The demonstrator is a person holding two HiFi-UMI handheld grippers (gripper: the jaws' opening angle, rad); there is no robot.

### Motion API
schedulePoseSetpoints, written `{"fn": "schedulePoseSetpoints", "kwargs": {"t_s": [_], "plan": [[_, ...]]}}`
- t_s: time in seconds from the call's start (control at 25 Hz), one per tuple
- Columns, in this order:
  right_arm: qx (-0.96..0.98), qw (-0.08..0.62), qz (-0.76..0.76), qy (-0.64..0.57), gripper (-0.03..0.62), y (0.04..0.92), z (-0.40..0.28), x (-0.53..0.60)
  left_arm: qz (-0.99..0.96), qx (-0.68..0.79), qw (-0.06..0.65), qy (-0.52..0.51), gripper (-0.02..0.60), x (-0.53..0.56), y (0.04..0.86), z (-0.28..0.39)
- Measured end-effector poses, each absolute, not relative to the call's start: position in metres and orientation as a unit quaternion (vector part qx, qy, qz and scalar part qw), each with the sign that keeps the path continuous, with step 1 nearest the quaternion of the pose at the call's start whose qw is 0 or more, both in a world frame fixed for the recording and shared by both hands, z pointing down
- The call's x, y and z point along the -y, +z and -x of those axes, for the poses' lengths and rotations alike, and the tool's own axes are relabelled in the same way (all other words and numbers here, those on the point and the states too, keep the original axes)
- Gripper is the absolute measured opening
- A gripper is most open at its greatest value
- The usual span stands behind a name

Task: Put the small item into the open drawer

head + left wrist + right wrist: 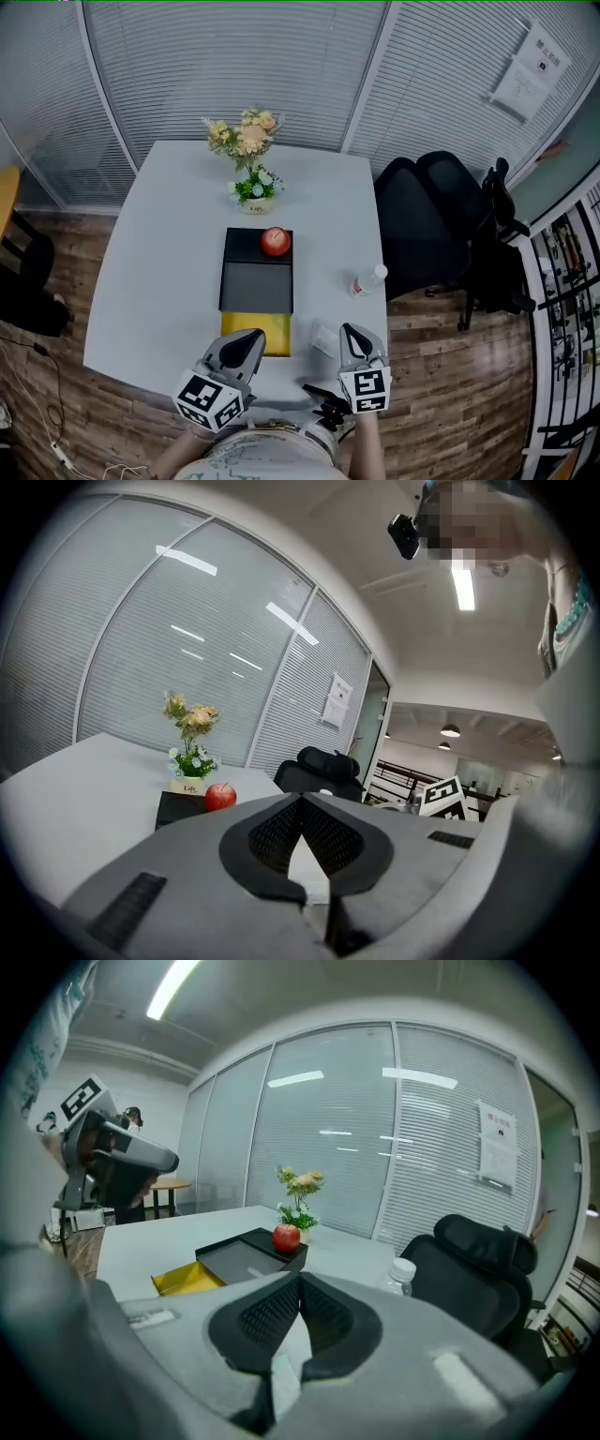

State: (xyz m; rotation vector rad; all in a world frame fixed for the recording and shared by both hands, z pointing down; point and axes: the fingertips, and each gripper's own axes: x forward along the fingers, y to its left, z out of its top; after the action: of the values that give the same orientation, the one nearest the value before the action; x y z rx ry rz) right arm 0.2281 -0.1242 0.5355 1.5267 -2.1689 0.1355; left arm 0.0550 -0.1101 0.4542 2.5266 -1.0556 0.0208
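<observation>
on the left of the white table [155, 281], near its front edge, my left gripper [253, 337] points across the table. its fingers are together at the tips, with nothing between them. its nose hangs over the near left corner of the open drawer [267, 330], which is yellow inside and stands pulled out toward me from a black box [256, 281].

on the far end of that box sits a red apple [276, 241]. behind it, a small pot of flowers [247, 155] stands upright near the far edge of the table.

right of the drawer, the small pale item [324, 338] lies flat on the table. it is outside the drawer, between the drawer and my right gripper [352, 331], just beside that gripper's tip. i cannot tell what the item is.

my right gripper points up the table too, tilted a little downward. its fingers are pressed together and hold nothing.

further right, a clear bottle [368, 280] with a white cap lies near the table's right edge. black office chairs [441, 225] stand on the wooden floor just off that edge.
</observation>
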Motion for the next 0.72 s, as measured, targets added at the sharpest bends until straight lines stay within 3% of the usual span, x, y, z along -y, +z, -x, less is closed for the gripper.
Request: {"fn": "schedulePoseSetpoints", "kwargs": {"t_s": [0.72], "plan": [[0.787,0.334,-0.499,0.142,0.003,0.641,-0.235,0.117,-0.887,0.413,0.208,0.015,-0.003,0.106,0.465,-0.031]]}}
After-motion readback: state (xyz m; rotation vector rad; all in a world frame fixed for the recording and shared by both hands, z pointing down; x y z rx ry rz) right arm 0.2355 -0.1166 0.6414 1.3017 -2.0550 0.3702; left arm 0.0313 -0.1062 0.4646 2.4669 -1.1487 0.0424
